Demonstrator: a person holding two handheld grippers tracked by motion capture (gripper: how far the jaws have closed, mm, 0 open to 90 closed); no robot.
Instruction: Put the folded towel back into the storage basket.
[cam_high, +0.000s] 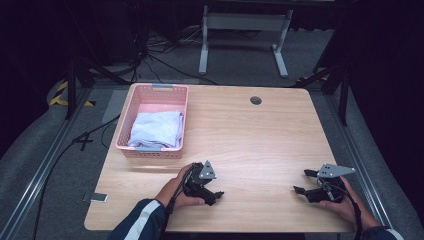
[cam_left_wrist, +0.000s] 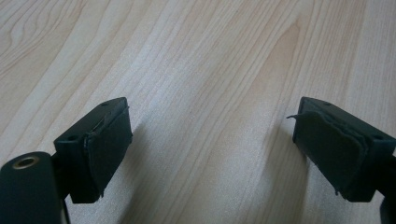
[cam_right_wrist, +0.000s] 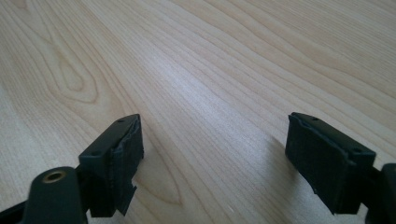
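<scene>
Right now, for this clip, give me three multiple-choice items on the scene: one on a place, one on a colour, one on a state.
1. Where does the basket stand on the table?
A. far left part
B. near right corner
C. centre

2. What colour is the basket?
A. green
B. pink
C. black

3. How do the left tongs stand?
A. shut on the cloth
B. shut on nothing
C. open, holding nothing

Key:
1 A: in the high view the basket sits by the table's left edge, toward the far side.
2 B: its latticed walls are pink, around a folded pale blue cloth.
3 C: the left gripper view shows the two jaws wide apart with bare wood between them. The right tongs stand open the same way.
</scene>
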